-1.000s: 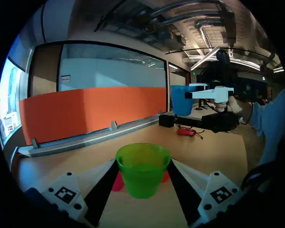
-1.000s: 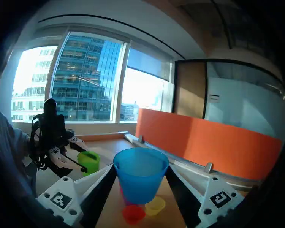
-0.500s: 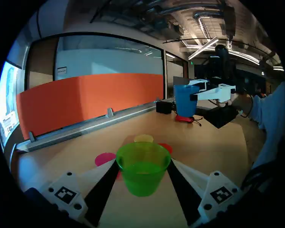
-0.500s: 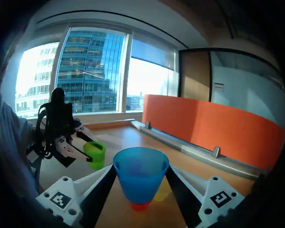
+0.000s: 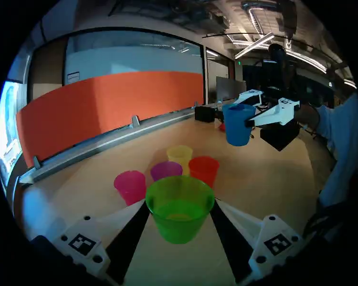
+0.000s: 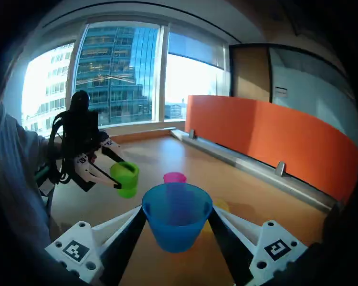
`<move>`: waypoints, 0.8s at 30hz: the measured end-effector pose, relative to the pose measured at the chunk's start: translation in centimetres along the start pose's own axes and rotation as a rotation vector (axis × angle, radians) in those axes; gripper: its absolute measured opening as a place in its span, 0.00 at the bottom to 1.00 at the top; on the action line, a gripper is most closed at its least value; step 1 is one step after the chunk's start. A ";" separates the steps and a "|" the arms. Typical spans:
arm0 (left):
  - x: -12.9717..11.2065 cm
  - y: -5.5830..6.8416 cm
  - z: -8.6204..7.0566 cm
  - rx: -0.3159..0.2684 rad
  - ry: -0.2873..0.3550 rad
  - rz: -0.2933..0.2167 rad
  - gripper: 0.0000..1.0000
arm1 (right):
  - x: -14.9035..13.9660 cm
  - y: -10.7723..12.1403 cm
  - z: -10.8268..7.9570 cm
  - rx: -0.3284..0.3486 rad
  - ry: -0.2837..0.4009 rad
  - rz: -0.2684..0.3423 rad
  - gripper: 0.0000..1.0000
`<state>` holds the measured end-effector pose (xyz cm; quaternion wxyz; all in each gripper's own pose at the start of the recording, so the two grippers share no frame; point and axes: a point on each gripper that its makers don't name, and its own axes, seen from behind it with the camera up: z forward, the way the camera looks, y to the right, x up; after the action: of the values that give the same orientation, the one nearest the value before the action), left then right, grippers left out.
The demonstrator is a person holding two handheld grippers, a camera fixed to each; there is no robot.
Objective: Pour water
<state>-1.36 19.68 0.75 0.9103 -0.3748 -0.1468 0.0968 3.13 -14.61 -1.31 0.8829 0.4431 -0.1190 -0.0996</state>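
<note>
Handling assessment: both held cups are thin, translucent plastic tumblers, judged light, smooth-walled and likely to flex under a hard squeeze. The best hold is at mid-wall, below the rim, where the taper is resisting a downward slip; the rim must be left free for pouring.

The left gripper (image 5: 179, 206) is clamping the green cup (image 5: 180, 209) with one finger on each side, and is carrying it upright above the table (image 5: 274, 176). A paler band low inside the cup is suggesting a little liquid, though this cannot be confirmed.

The right gripper (image 6: 177, 212) is gripping the blue cup (image 6: 177, 223) the same way, upright and off the surface. Its contents cannot be judged — its wall is letting the colour of the cup behind it through.

On the wooden table between the two grippers, four empty-looking cups are standing close together: pink (image 5: 130, 186), purple (image 5: 165, 170), yellow (image 5: 179, 155) and red (image 5: 203, 169). All are upright.

Risk noted: any water is adding weight and shifting balance as a cup tilts.
</note>
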 end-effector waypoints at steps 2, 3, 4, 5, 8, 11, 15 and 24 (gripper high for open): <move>-0.6 -0.1 0.4 0.001 -0.015 -0.001 0.86 | -0.8 -0.2 0.1 0.009 -0.017 -0.001 0.92; -0.9 -0.1 0.5 0.001 -0.023 -0.001 0.86 | -1.1 -0.2 0.2 0.012 -0.024 -0.001 0.92; -1.2 -0.2 0.7 0.002 -0.030 -0.002 0.86 | -1.4 -0.3 0.2 0.015 -0.031 0.000 0.92; -1.5 -0.3 0.9 0.003 -0.039 -0.002 0.86 | -1.8 -0.3 0.3 0.017 -0.039 0.000 0.92; -2.5 -0.5 1.4 0.007 -0.063 0.002 0.86 | -2.9 -0.3 0.6 0.020 -0.059 0.000 0.92; -3.4 -0.5 1.9 0.006 -0.086 0.007 0.86 | -4.0 -0.4 0.9 0.023 -0.082 0.001 0.92; -4.4 -0.4 2.5 0.002 -0.112 0.011 0.86 | -5.2 -0.5 1.2 0.025 -0.107 0.001 0.92; -5.7 -0.4 3.5 -0.004 -0.137 0.011 0.86 | -6.7 -0.6 1.4 0.031 -0.138 0.002 0.92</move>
<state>-7.86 19.98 2.29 0.8969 -0.3698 -0.2067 0.1271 -3.76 -14.15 -1.82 0.8658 0.4487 -0.1814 -0.1273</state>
